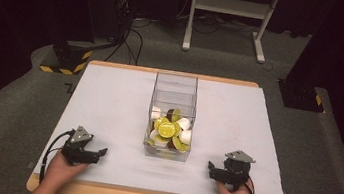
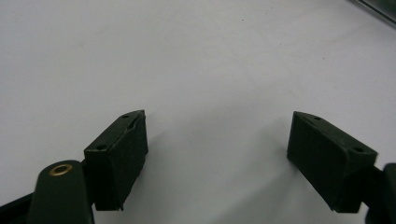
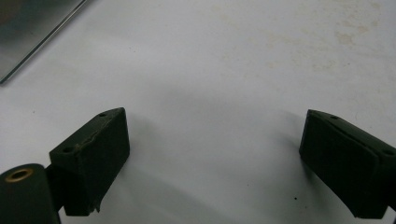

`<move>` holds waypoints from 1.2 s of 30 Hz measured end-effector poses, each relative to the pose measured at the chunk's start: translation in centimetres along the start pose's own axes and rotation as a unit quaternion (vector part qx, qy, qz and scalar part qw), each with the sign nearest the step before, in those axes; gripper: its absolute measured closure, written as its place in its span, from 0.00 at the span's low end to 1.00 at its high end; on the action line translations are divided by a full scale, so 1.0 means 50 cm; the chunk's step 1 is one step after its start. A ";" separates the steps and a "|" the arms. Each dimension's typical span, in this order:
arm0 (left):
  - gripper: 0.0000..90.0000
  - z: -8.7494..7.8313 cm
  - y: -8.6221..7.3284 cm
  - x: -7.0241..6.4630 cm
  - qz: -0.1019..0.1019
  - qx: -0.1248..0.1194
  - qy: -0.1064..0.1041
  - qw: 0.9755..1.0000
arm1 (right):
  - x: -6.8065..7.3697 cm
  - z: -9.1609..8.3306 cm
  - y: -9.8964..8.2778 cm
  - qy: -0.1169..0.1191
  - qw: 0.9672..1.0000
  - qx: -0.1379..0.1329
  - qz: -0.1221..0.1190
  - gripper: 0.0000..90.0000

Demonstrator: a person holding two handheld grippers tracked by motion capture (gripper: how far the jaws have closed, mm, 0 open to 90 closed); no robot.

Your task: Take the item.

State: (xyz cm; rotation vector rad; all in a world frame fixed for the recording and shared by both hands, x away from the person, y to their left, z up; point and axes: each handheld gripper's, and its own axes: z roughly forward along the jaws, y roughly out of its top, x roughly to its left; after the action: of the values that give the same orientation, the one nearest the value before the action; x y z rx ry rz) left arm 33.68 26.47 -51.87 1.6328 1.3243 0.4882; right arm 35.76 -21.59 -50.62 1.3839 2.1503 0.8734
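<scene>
nothing looks begun: left gripper (image 1: 97, 153) at 7 o'clock, right gripper (image 1: 213, 169) at 5, both with jaws apart and empty; clear plastic box of yellow and white capsules (image 1: 167, 149) untouched.

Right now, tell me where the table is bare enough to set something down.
Bare white table lies left of the clear box, and again to its right. The near strip is tighter: the left claw and right claw rest there, both open.
</scene>
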 end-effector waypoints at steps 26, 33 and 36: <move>0.23 0.000 0.001 0.001 0.001 0.003 -0.003 1.000 | -0.003 0.000 0.001 0.006 1.000 0.003 0.003 0.09; 0.23 0.001 0.001 0.001 -0.003 0.000 -0.003 1.000 | -0.006 -0.002 0.004 0.012 1.000 0.005 0.000 0.09; 0.23 0.000 0.001 0.001 -0.002 0.002 -0.003 1.000 | -0.007 -0.006 0.004 0.016 1.000 0.005 0.004 0.09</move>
State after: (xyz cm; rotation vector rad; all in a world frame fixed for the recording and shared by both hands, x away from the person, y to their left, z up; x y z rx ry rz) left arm 33.72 26.53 -51.84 1.6345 1.3246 0.4786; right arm 35.82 -21.91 -50.24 1.3930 2.1763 0.8943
